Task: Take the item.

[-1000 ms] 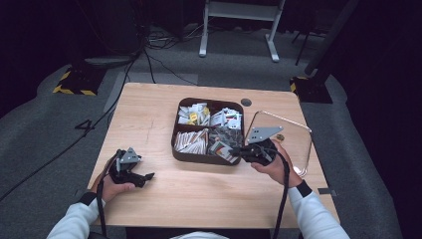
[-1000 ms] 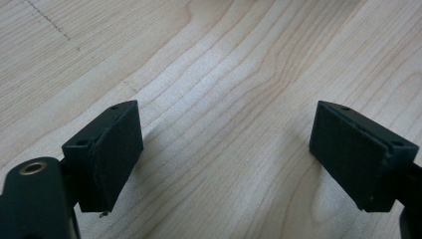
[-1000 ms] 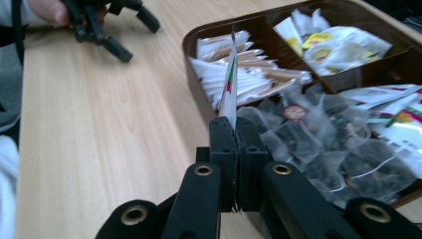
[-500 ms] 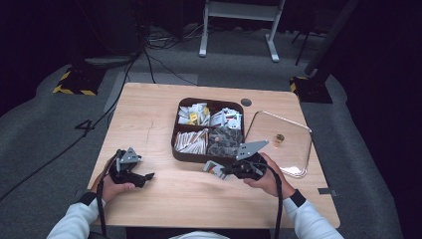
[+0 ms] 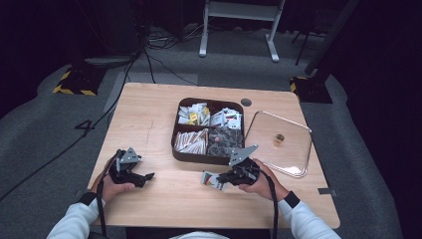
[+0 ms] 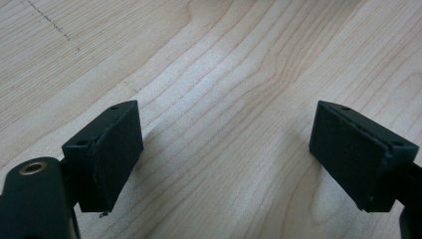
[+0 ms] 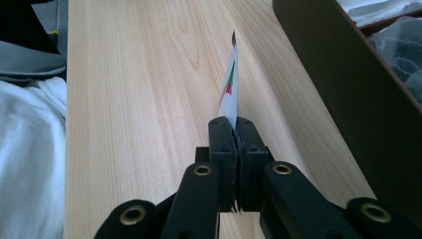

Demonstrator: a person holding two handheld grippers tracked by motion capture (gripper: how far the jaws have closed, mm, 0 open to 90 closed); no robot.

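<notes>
The tray point(image 5: 189, 155), a dark box with four compartments, sits in the middle of the table point(image 5: 149, 114). Its clear lid point(image 5: 293, 149) lies flat just to the right of the tray, reaching close to the table's right edge. Left of the tray and in front of it the wood is bare, leaving wide room out to the left and near edges.

The right tongs point(image 5: 221, 178) are just in front of the tray's near wall, pressed together on a small white packet point(image 7: 230, 92) with red and green print, held on edge above the wood. The left tongs point(image 5: 144, 178) are well left of the tray, near the front edge, spread wide over bare wood with nothing between them.
</notes>
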